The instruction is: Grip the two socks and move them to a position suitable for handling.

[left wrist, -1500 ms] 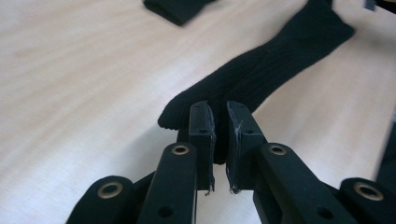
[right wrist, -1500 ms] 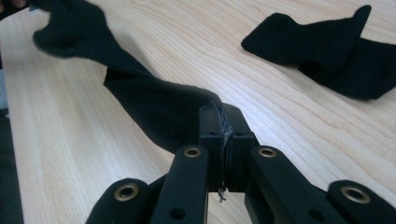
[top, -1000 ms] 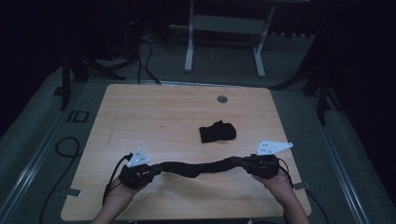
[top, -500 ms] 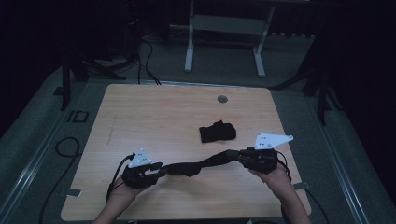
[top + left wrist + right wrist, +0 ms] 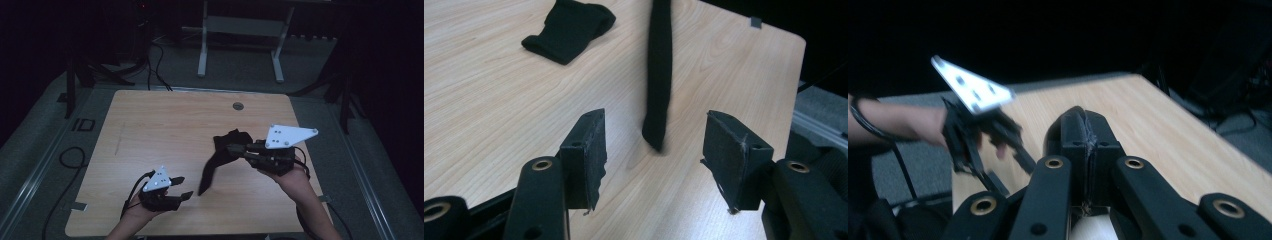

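A long black sock (image 5: 212,165) hangs from my right gripper (image 5: 231,148), which is shut on its upper end above the right half of the table; its lower end dangles down near the wood. Seen in the right gripper view, the closed jaws pinch the sock (image 5: 1075,120) at my right gripper (image 5: 1087,145). My left gripper (image 5: 184,187) stands open near the front edge, holding nothing. In the left gripper view the sock's loose end (image 5: 659,75) hangs just beyond my left gripper (image 5: 656,150). A second black sock (image 5: 235,135), folded, lies on the table (image 5: 165,130) behind the hanging one, and shows as the folded sock (image 5: 569,27) too.
A round grommet (image 5: 238,106) sits near the table's far edge. A white desk frame (image 5: 240,25) stands on the floor behind. Cables (image 5: 65,160) trail on the floor at the left. My left gripper (image 5: 983,135) and a hand appear in the right gripper view.
My left gripper has let go of the sock and opened. My right gripper has risen and moved away from the front edge, so the sock now hangs from it instead of stretching between both.
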Available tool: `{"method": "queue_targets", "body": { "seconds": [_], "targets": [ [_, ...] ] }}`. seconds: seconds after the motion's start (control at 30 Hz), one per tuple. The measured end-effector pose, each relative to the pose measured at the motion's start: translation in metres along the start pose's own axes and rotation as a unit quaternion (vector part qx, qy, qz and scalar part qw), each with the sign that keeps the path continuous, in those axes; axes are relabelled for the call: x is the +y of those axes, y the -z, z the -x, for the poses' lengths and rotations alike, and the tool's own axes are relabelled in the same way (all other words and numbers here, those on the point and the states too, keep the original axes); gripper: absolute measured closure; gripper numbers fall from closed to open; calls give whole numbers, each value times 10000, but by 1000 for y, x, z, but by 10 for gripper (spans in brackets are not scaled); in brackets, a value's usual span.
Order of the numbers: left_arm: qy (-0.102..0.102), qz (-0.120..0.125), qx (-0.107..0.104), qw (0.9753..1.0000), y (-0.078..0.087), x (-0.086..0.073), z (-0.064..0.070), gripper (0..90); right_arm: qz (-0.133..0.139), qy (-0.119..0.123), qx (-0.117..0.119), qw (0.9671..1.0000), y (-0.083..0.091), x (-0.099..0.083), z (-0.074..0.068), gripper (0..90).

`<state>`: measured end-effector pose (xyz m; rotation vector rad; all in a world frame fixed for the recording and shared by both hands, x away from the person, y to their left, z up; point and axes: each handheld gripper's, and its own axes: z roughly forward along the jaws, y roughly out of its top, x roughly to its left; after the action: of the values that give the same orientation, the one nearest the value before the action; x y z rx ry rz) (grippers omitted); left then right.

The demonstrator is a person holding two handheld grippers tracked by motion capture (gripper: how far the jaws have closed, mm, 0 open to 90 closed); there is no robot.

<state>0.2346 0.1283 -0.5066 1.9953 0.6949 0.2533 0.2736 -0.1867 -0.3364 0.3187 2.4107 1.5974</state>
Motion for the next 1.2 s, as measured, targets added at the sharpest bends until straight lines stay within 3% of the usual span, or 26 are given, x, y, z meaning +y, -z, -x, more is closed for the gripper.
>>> {"method": "queue_targets", "body": {
  "seconds": [0.17, 0.33, 0.53, 0.57, 0.63, 0.7, 0.73, 0.77, 0.83, 0.9, 0.97, 1.0, 1.03, 1.07, 1.13, 1.17, 1.2],
  "targets": [
    [28, 267, -452, 9986, 1, 1, 5, 379, 196, 231, 68, 9995, 1, 20, -13, 884],
    [-65, 79, -369, 9993, -14, -7, 5, 344, 224, 188, 152, 9995, -1, 16, -17, 884],
    [117, -147, -490, 9986, -41, -13, -13, 348, 141, 47, 256, 9996, -8, 3, -14, 883],
    [199, -159, -643, 9976, -47, -14, -16, 368, 135, 23, 255, 9996, -9, 1, -13, 883],
    [247, -176, -793, 9964, -57, -15, -17, 516, 108, -37, 228, 9997, -9, -3, -11, 883],
    [321, -309, -797, 9958, -64, -13, -15, 802, 60, -87, 132, 9999, -9, -8, -7, 883],
    [320, -433, -843, 9950, -66, -11, -15, 862, 27, -131, 33, 9999, -8, -12, -5, 884],
    [276, -499, -924, 9941, -67, -10, -13, 867, -7, -181, -46, 9998, -7, -16, -2, 883],
    [107, -622, -858, 9943, -62, -6, -10, 872, -74, -342, -222, 9991, -4, -26, 6, 884],
    [150, -689, -900, 9934, -55, -2, -10, 873, -149, -519, -415, 9977, 0, -39, 16, 883],
    [205, -841, -1096, 9902, -46, 1, -11, 873, -256, -721, -644, 9950, 4, -54, 25, 883],
    [155, -839, -1038, 9909, -41, 2, -10, 873, -308, -852, -681, 9936, 5, -61, 30, 884],
    [186, -874, -1085, 9901, -36, 4, -11, 873, -337, -970, -726, 9921, 7, -68, 33, 883],
    [242, -942, -1248, 9874, -31, 7, -12, 872, -374, -1077, -797, 9903, 8, -75, 36, 883],
    [148, -1129, -1485, 9823, -22, 10, -13, 870, -452, -1223, -830, 9880, 11, -87, 39, 884],
    [177, -1302, -1602, 9783, -20, 11, -14, 870, -464, -1313, -850, 9866, 13, -93, 40, 884],
    [189, -1472, -1604, 9758, -18, 11, -16, 870, -493, -1413, -840, 9852, 14, -99, 41, 883]
  ]
}}
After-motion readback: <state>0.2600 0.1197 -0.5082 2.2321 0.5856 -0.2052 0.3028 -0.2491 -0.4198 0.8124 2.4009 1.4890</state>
